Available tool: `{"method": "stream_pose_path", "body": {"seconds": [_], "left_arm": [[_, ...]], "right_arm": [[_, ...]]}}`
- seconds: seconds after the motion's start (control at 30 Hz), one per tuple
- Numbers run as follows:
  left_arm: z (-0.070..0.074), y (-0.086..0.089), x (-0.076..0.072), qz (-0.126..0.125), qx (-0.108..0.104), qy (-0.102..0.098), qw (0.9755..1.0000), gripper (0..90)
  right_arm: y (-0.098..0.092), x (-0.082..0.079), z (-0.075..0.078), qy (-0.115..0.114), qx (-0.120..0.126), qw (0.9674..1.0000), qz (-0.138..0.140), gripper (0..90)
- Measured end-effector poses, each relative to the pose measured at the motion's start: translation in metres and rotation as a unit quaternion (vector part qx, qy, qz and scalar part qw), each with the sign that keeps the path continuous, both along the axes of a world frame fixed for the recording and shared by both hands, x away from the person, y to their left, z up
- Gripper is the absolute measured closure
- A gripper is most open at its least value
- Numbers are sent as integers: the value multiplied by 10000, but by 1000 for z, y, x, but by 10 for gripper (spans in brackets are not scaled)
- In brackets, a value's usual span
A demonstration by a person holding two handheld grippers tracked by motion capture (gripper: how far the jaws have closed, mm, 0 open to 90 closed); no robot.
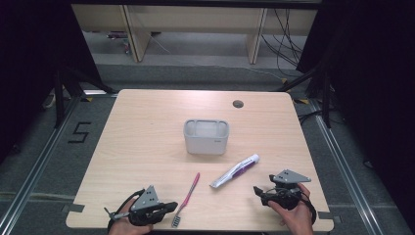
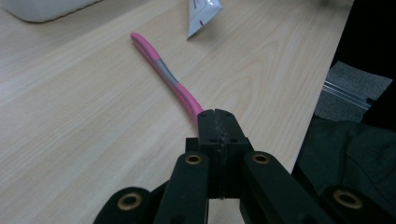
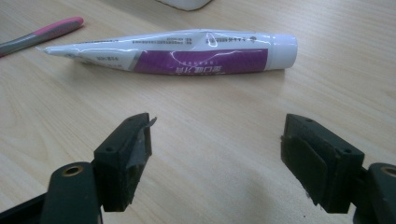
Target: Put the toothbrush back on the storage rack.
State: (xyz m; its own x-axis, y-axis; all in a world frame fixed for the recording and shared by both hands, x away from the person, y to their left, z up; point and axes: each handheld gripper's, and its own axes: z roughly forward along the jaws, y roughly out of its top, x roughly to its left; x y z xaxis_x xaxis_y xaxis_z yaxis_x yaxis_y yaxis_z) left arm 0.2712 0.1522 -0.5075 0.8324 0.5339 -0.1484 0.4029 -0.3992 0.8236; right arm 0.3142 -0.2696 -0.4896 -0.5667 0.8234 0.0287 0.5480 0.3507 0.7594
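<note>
- Two grippers are in play: the left gripper (image 2: 216, 114) is clenched, its jaws pressed together right where the brush (image 2: 163, 70) vanishes behind their tips. Whether the brush is actually pinched cannot be told.
- The brush lies flat on the table (image 1: 142, 147), near the front edge, between the two hands, with its pink handle pointing toward the bin (image 1: 205, 145).
- If only the thin edge has been caught, or nothing at all, the brush is likely to be left behind or to swing and drop once lifted.
- A grip so near one end would leave the long handle as a lever, so a quick lift could twist it out of the pads.
- Should the brush be pushed rather than held, it could be slid off the near table edge.
- The right gripper (image 3: 217, 135) is released, jaws wide, just short of the tube (image 3: 187, 52), which lies flat beside the brush. A low approach could nudge the round tube into a roll before the jaws are shut.
</note>
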Motion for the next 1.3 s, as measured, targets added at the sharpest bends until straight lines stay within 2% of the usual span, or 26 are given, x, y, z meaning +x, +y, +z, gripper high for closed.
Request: {"method": "stream_pose_path", "body": {"seconds": [0.07,0.1,0.17,0.2,0.23,0.33,0.47,0.5,0.53,0.57,0.63,0.8,0.83,0.93,1.0,1.1,1.13,1.17,1.27,1.3], "left_arm": [[-1,-2,0,-42,1,7,10000,895],[-2,-5,-1,-100,96,-7,9999,894],[-3,-6,-1,-153,133,19,9998,894],[-4,-8,-1,-162,101,23,9998,895],[-4,-8,-1,-195,189,17,9996,894],[-6,-13,-3,-207,168,72,9996,894],[-8,-14,-1,-341,409,38,9986,894],[-9,-15,-2,-284,381,93,9988,894],[-9,-15,-1,-352,455,58,9983,894],[-9,-15,-1,-348,473,73,9982,894],[-11,-16,-2,-290,342,120,9989,894],[-11,-12,0,-312,590,120,9977,894],[-12,-11,0,-294,527,160,9980,894],[-11,-5,2,-189,615,154,9978,894],[-11,-2,4,-145,643,146,9977,894],[-11,4,6,40,571,172,9982,893],[-11,6,7,49,619,159,9979,893],[-10,9,9,-5,775,120,9969,893],[-11,11,10,143,636,146,9978,893],[-11,14,12,71,790,84,9968,893]], "right_arm": [[0,0,0,1,-7,10000,0,256],[1,0,0,14,15,10000,-1,256],[1,0,0,47,34,10000,21,256],[0,0,0,6,-7,10000,4,256],[0,0,0,10,-11,10000,5,256],[0,0,0,16,-8,10000,2,256],[1,0,0,16,-16,10000,14,256],[1,0,-1,72,47,9999,53,256],[1,1,-1,58,40,10000,61,256],[1,0,-1,58,36,10000,54,257],[0,0,0,21,-16,10000,18,257],[1,0,0,23,-8,10000,17,257],[1,0,0,23,7,10000,20,257],[1,0,-1,80,47,9999,46,258],[0,0,0,13,0,10000,17,258],[1,0,-1,71,53,9999,46,258],[1,0,-1,64,63,9999,55,258],[1,0,-1,64,63,9999,55,258],[1,0,-1,72,55,9999,52,258],[2,0,-1,138,125,9998,78,258]]}}
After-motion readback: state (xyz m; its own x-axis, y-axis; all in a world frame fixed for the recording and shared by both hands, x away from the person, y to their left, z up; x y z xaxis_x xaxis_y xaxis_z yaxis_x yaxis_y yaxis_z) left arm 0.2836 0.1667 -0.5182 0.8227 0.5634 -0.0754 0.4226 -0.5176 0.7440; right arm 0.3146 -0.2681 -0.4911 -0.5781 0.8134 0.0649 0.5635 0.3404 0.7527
